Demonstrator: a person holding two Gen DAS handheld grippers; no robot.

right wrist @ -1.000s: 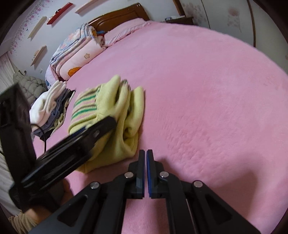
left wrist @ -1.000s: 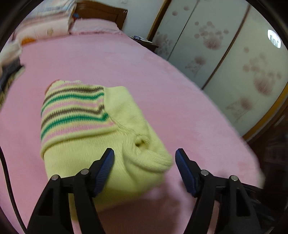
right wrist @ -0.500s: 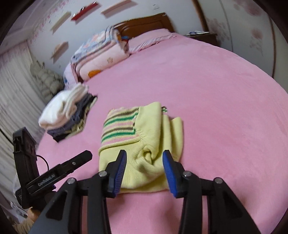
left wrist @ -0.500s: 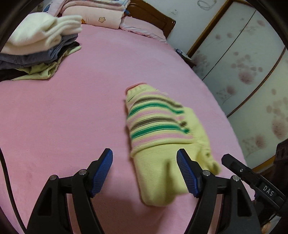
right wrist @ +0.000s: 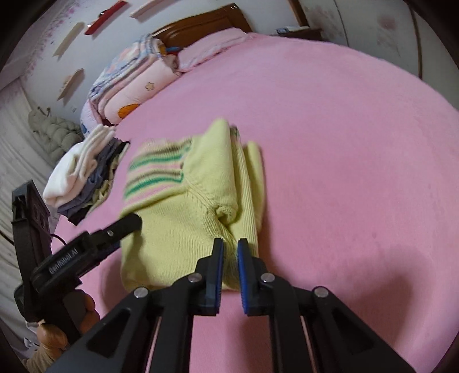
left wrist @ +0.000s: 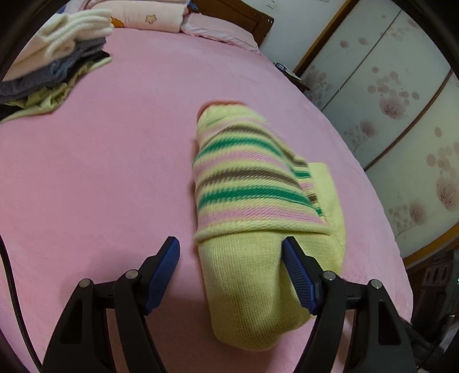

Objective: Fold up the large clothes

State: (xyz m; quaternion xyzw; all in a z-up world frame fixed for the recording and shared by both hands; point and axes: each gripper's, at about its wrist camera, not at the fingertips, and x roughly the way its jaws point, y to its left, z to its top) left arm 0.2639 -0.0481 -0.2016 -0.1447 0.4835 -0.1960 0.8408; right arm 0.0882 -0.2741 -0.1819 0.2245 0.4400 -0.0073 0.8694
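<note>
A pink-covered bed carrying folded laundry and bedding.

The bed's fuzzy pink cover is spread flat across the whole surface. Near the middle lies a folded yellow-green knit sweater with green, pink and brown stripes on its upper layer. Well apart from it, toward the left edge, sits a stack of folded clothes: white on top, grey beneath, pale green at the bottom. At the head of the bed, against the dark wooden headboard, rest a pink pillow and a pile of folded quilts with flower prints.
</note>
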